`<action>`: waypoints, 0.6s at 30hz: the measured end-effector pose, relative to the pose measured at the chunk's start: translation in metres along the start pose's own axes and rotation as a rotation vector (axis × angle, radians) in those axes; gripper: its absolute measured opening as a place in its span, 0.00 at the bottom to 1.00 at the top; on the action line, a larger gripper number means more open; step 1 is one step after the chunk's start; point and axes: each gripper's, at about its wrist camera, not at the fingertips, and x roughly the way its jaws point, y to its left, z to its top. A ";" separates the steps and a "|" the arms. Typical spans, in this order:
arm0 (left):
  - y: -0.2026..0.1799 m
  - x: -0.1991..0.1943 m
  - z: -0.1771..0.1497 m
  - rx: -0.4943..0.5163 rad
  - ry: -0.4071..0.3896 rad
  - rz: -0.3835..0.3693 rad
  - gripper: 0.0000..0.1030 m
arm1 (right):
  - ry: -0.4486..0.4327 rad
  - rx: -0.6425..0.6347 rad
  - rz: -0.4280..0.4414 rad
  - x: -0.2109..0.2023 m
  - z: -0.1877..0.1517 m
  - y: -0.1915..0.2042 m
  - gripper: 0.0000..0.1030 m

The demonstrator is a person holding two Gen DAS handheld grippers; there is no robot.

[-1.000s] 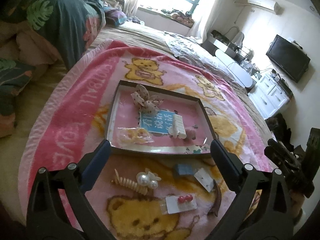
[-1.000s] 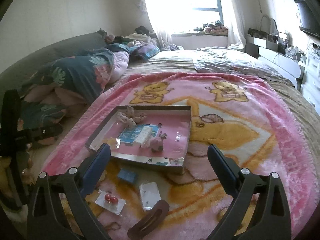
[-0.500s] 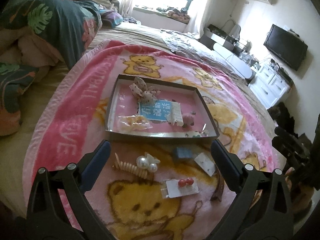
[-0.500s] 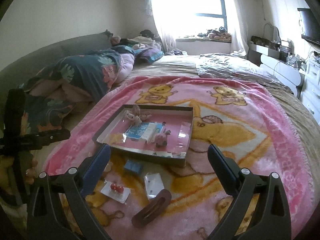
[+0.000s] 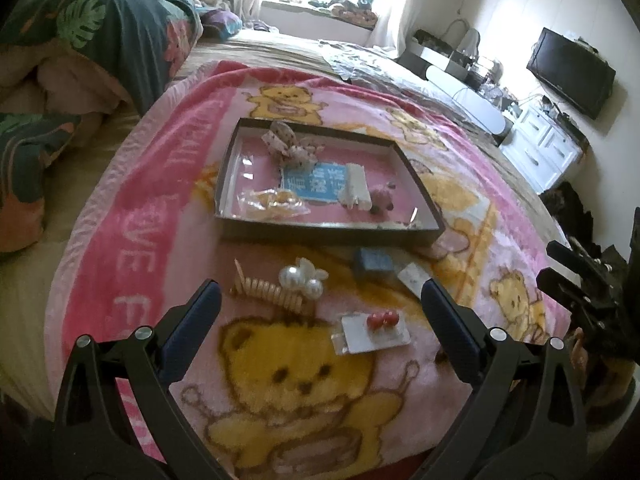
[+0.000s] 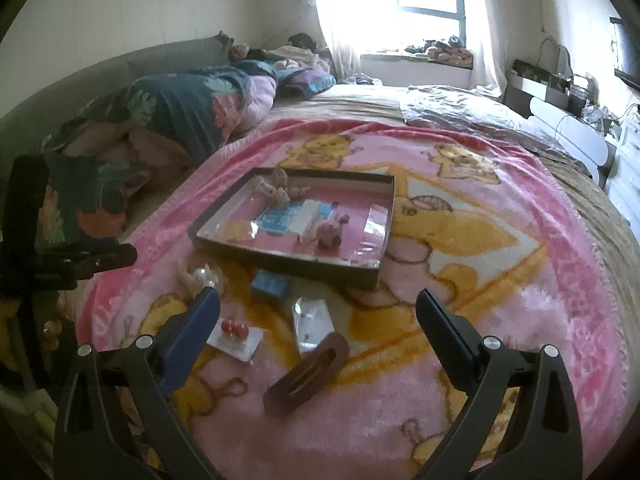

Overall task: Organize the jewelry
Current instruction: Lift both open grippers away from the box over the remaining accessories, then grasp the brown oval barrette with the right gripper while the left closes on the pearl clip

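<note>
Picking is the step in hand: both tools, left and right, gape empty over loose jewelry on the blanket before the tray, so next one should descend on the pearl clip

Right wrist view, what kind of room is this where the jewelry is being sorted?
Most likely a home bedroom: the tray sits on a pink bear blanket spread over a bed, with a rumpled floral duvet by the wall and a curtained window beyond.
</note>
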 end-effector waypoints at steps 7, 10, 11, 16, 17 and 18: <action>-0.004 0.006 -0.023 0.027 0.052 0.007 0.91 | 0.049 -0.007 0.008 0.006 -0.018 0.002 0.95; -0.006 0.011 -0.034 0.037 0.078 0.010 0.91 | 0.079 0.013 0.027 0.011 -0.025 0.000 0.95; -0.006 0.013 -0.036 0.038 0.085 0.008 0.91 | 0.091 0.029 0.034 0.014 -0.028 -0.001 0.95; -0.001 0.027 -0.047 0.018 0.132 0.016 0.91 | 0.146 0.088 0.061 0.029 -0.040 -0.007 0.95; 0.002 0.029 -0.048 0.007 0.141 0.014 0.91 | 0.162 0.092 0.057 0.033 -0.043 -0.006 0.95; 0.003 0.031 -0.050 -0.001 0.146 0.010 0.91 | 0.172 0.093 0.058 0.036 -0.045 -0.006 0.95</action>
